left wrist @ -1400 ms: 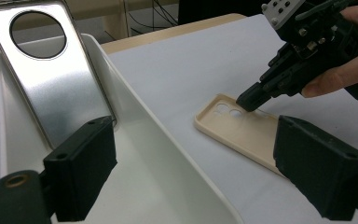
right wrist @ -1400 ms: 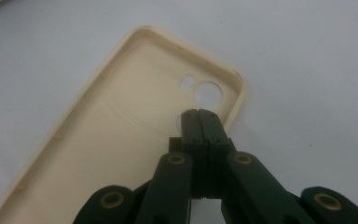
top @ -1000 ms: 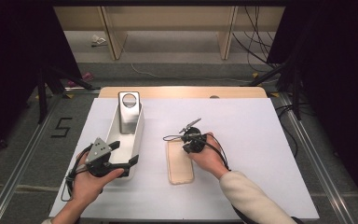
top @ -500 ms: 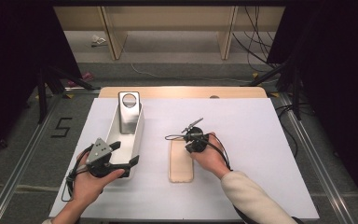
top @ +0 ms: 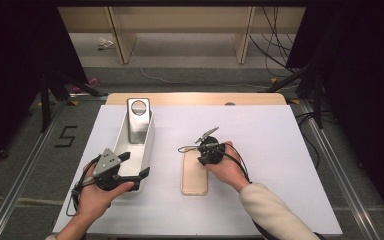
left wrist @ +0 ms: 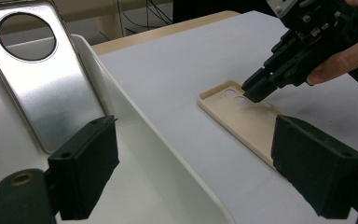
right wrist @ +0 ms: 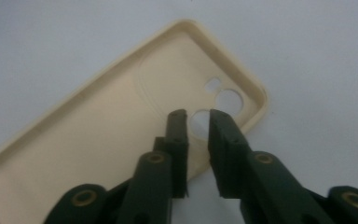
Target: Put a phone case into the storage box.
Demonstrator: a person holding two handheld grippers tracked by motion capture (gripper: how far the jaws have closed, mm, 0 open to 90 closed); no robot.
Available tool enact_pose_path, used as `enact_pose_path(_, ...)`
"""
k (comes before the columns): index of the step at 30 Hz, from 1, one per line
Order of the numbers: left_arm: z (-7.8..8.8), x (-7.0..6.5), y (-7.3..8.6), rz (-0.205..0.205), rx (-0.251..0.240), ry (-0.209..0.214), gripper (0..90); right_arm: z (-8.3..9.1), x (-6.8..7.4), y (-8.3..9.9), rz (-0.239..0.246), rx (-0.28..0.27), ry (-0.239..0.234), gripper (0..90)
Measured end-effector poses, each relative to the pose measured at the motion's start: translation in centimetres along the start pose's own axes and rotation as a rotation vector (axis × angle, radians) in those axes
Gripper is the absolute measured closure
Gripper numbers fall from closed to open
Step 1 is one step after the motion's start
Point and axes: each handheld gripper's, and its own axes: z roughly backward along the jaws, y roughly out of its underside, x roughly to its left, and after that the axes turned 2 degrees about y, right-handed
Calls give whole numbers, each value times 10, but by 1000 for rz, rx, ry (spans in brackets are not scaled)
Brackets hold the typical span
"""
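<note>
From above, your beige phone case [top: 194, 172] lies flat and open side up on the white table cover [top: 275, 150], its long axis running away from you with the camera holes at the far end, and your right gripper [top: 206, 150] points down over that end. Your left gripper view has your left gripper [left wrist: 205, 172] spread wide astride the near wall of the white tray [left wrist: 135, 154], not clamping it, a silver phone back plate [left wrist: 46, 88] leaning inside. In your right gripper view the tips hang just above the holes, having just eased apart to a narrow gap, holding nothing.
</note>
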Motion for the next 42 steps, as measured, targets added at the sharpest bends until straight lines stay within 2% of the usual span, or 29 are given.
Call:
enact_pose_path(3,0,0,0,-2,-2,4,144,5,-1,1,16,-40,4,559)
enact_pose_path(6,0,-1,0,-8,-3,7,144,13,-3,2,21,-98,-18,396)
enact_pose_path(9,0,-2,0,-10,-2,10,144,24,-6,5,8,-170,-48,297)
enact_pose_path(13,0,-2,0,-14,-4,13,144,40,-11,14,6,-256,-81,227)
enact_pose_path(18,-1,-3,1,-16,-2,17,146,59,-15,32,12,-324,-89,190)
enact_pose_path(21,-1,-3,1,-19,0,18,147,68,-17,43,15,-342,-91,180)
enact_pose_path(31,-1,-3,1,-26,-5,28,149,91,-20,73,-7,-375,-99,171)
enact_pose_path(42,-2,-2,2,-26,-7,33,150,102,-23,92,-37,-379,-91,165)
